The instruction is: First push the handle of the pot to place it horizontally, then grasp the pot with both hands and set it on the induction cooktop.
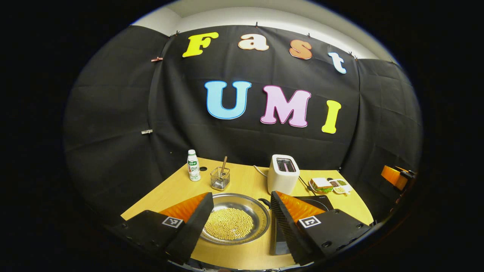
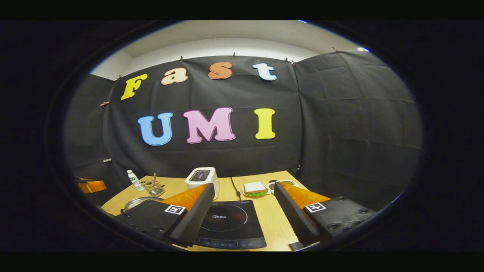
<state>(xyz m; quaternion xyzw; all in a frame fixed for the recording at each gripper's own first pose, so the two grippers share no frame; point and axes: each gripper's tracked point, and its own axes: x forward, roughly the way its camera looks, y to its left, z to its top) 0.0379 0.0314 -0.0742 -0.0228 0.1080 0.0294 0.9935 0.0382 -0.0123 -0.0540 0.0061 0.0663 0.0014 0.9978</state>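
Steel pot (image 1: 234, 217) of yellow beans sits on the table (image 1: 181, 185) left of the induction cooktop (image 2: 227, 223); toaster (image 1: 283, 173), utensil basket (image 1: 220, 178) and bottle (image 1: 193, 165) stand behind. Left tool (image 1: 238, 223) and right tool (image 2: 242, 217) gape wide, holding nothing.

Left gripper view: placed above the near edge of the light wooden table (image 1: 245, 177), facing the black cloth back wall, close over the round metal pot of yellow beans (image 1: 234, 219). Right gripper view: placed further right, facing the same wall, close over the flat black induction cooktop (image 2: 227, 224). Shared by both: white toaster (image 1: 283, 173) (image 2: 202, 176), table, cooktop, pot.
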